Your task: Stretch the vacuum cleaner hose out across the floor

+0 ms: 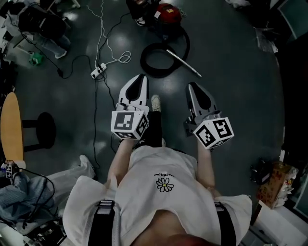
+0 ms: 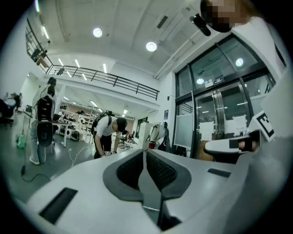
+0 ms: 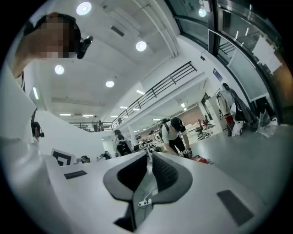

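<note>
Left gripper (image 1: 141, 80) is held level out in front of the person, jaws pressed together with nothing between them; its own view looks across the room and shows none of the task's things. Beyond it on the floor (image 1: 231, 96) and a little to its left lies a white power strip (image 1: 97, 72) with loose cable.

The vacuum cleaner hose (image 1: 156, 73) sits on the floor ahead of both grippers, between the lines along which they point. It is coiled in a black loop against the red vacuum cleaner (image 1: 166, 14), so nothing of it is stretched out yet. A metal wand (image 1: 184, 62) leaves the loop and runs diagonally forward and rightward, its free end lying just ahead of the right gripper.

Right gripper (image 1: 192, 87) is likewise closed and empty, pointing level.

The coming move probably turns on that wand. Its tip is nearer the right hand than the left, and it lies well below both level grippers, so the right one would need to open and drop to the floor to reach it.
</note>
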### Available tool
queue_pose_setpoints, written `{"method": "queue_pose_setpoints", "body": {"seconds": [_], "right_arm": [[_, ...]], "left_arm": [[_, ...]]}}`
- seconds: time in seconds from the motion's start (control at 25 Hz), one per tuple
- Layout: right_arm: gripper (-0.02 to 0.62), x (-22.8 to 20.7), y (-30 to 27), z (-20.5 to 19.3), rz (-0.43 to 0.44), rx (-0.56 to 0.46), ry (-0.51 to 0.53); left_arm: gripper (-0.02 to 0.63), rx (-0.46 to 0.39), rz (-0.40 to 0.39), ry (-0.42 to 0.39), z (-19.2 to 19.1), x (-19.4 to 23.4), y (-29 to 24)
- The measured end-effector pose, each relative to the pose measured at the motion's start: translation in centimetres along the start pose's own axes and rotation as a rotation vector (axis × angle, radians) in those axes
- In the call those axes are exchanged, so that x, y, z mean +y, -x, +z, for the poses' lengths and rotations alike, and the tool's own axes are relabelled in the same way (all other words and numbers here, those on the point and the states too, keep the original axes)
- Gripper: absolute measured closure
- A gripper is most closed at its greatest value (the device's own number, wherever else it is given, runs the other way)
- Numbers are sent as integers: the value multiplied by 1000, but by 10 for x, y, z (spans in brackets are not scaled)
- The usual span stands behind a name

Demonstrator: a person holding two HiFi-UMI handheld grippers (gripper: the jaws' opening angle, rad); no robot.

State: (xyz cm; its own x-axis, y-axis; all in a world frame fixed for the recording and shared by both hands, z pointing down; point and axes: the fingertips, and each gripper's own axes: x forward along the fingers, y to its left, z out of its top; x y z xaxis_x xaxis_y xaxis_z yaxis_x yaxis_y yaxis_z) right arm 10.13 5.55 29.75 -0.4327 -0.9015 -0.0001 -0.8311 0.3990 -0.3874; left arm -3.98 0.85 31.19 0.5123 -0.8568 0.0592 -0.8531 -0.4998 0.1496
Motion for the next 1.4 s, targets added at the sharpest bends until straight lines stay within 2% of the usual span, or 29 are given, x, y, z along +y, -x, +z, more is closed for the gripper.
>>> {"method": "queue_pose_setpoints", "body": {"seconds": [0.04,0.08,0.12,0.2,0.24,0.4,0.6,0.72,0.84,1.0,1.16,1.28,1.4], "right_arm": [[577,-13,-20,4,-24,-6,26],[538,-27,-41,9,-51,-11,55],[463,-41,-63,15,-78,-13,89],[399,-68,-109,26,-117,1,158],[379,-81,-132,31,-125,18,184],[377,-130,-216,46,-137,78,220],[377,-192,-282,44,-175,145,221],[377,-230,-315,40,-172,199,201],[377,-267,-354,37,-126,253,158],[379,-310,-391,46,-68,291,36],[379,-349,-422,52,-51,326,0],[379,-372,-446,26,-32,377,81],[379,-401,-477,-41,-17,490,175]], "left_arm": [[598,0,10,-31,-1,9,-21],[595,0,14,-55,-2,17,-44],[580,4,8,-62,-3,27,-68],[494,20,-16,-18,-5,46,-121],[480,27,-25,11,-4,57,-148],[479,40,-62,34,3,96,-244],[479,71,-92,31,-4,129,-332],[479,112,-68,26,-15,143,-377],[457,139,-36,18,-22,158,-422],[457,138,10,82,-19,170,-470],[457,129,27,89,-17,182,-511],[456,160,37,122,-52,198,-541],[456,206,32,98,-111,224,-576]]}}
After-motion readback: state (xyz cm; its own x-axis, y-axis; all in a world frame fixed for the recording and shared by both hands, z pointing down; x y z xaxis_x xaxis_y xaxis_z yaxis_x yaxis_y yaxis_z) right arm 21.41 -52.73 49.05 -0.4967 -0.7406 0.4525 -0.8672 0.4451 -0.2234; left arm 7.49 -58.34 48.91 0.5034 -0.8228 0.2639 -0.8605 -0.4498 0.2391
